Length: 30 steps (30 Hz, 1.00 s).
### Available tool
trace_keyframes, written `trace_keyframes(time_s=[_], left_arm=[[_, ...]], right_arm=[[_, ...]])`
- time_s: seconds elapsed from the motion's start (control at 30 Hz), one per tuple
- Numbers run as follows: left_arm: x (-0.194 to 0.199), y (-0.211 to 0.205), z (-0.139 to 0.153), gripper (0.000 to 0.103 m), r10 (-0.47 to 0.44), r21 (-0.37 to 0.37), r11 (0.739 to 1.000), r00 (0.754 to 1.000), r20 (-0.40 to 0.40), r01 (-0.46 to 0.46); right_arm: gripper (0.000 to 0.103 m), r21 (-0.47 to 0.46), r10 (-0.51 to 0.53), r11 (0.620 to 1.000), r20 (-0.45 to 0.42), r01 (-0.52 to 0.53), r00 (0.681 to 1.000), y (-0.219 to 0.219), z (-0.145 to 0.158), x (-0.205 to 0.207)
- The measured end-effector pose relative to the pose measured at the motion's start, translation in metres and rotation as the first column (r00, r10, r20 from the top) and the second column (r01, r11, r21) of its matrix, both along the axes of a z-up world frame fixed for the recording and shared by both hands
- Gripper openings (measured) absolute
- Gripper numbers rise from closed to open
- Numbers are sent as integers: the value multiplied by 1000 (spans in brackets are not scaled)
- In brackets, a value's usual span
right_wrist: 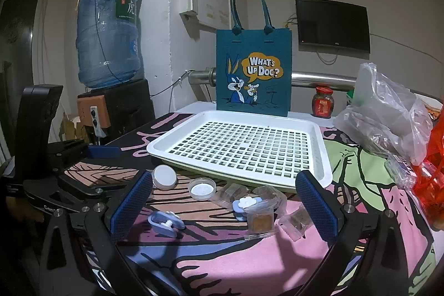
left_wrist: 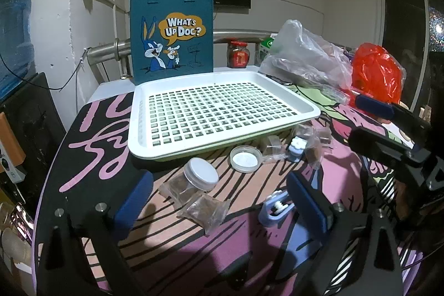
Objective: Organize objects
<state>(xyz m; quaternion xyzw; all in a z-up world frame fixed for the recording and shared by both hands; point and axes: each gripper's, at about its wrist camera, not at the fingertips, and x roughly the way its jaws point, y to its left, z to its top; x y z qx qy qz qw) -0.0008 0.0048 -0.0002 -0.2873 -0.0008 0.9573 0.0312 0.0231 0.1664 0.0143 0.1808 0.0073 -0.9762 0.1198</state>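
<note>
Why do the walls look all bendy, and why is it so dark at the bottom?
Both wrist views use fisheye lenses, so edges curve and corners go black. In the left wrist view the left hand-held gripper shadows the tablecloth; the right wrist view is dim there too.

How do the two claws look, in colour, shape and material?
Both are alike. The left claw has a black angular frame with silver screws, and two flat fingers covered in dark blue textured pads. The right claw has the same black frame, silver screws and blue dimpled pads. No cables, markings or sleeves are visible on them.
</note>
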Motion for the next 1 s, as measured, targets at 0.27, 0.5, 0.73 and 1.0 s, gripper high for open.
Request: trace_keyframes(time_s=[0.27, 0.5, 0.73, 1.0], left_arm=[[0, 3, 0, 99, -14, -5, 1000, 1000, -6, 14], [0, 2, 1, 99, -19, -5, 1000, 1000, -7, 19], [0, 2, 0, 99, -19, -1, 1000, 1000, -7, 19], [2, -1, -3, 99, -53, 26, 998, 998, 18, 53]], right_arm=[[103, -2, 0, 1000, 3, 0, 1000, 1, -1, -1], [103, -9, -8, 1000, 17, 8, 1000, 1, -3, -1], [103, -8, -21, 1000, 15, 21, 1000, 2, -2, 0], [103, -23, -24, 999, 63, 26, 998, 8, -5, 2]])
